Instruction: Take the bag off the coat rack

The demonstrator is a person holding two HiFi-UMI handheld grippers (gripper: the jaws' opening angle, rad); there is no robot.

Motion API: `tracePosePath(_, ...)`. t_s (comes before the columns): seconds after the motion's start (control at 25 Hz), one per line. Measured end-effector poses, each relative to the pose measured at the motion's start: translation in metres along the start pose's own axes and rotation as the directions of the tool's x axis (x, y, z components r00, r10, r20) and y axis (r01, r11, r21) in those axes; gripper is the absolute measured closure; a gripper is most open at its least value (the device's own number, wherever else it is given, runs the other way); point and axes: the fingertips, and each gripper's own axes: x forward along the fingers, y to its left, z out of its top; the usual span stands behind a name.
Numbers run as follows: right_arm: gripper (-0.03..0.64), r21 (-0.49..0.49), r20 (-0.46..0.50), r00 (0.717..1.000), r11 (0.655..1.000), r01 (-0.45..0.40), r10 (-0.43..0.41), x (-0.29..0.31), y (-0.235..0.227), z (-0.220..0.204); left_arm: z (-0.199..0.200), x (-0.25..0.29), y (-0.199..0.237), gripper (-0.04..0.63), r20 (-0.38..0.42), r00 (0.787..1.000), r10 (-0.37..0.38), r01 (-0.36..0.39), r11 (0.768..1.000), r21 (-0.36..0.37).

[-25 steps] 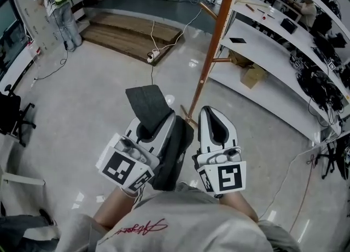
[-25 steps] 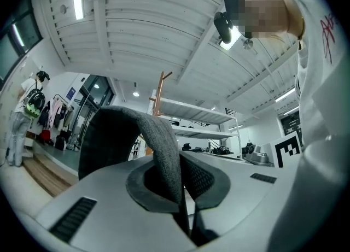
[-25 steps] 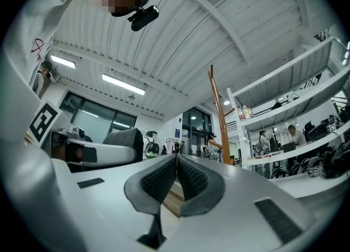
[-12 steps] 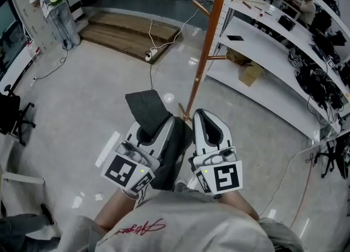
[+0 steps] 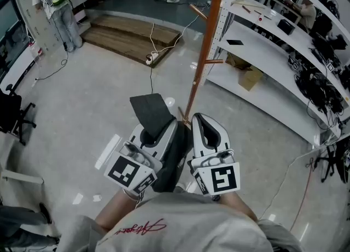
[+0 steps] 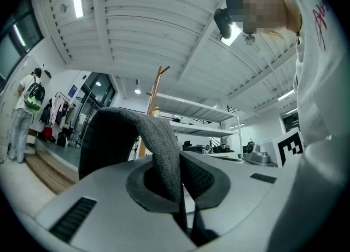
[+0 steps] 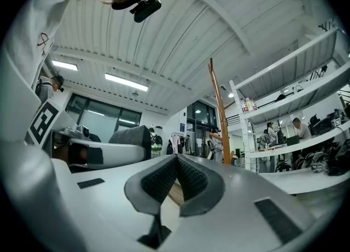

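A dark grey felt bag (image 5: pixel 174 160) hangs between my two grippers, close to my body. Its wide strap (image 5: pixel 150 111) loops out past my left gripper (image 5: pixel 162 126), which is shut on it. In the left gripper view the strap (image 6: pixel 157 139) arches up out of the closed left gripper (image 6: pixel 179 175). My right gripper (image 5: pixel 200 119) sits just right of the bag, shut with nothing between its pads; the right gripper view shows the right gripper (image 7: pixel 176 162) with its pads meeting. The orange-brown coat rack (image 5: pixel 205 54) stands just ahead, bare of the bag, and its pole (image 7: pixel 219 115) rises beyond the right jaws.
Curved white shelving (image 5: pixel 273 54) with a cardboard box (image 5: pixel 251 76) runs along the right. A low wooden platform (image 5: pixel 136 33) and a cable with a power strip (image 5: pixel 150 57) lie ahead. A person with a backpack (image 5: pixel 57 5) stands far left; a chair (image 5: pixel 11 114) stands at the left edge.
Both grippers have drifted slightly closer together, with the bag still hanging from the left one. The rack's base now shows a little nearer to them.
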Motion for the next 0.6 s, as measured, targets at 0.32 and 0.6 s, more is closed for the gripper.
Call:
tracePosePath(0.32, 0.600, -0.005, 0.015, 1.000, 1.000, -0.004, 0.004, -0.0043, -0.0080, 0.0010, -0.0033, 0.0089, -0.0076, 0.558, -0.002, 1.000, -0.002, 0.002, 1.000, -0.001)
tracePosePath(0.6, 0.600, -0.011, 0.026, 0.999, 1.000, -0.021, 0.022, -0.0019, -0.0008, 0.0006, -0.0029, 0.0070, -0.0046, 0.558, 0.004, 1.000, -0.004, 0.004, 1.000, -0.002)
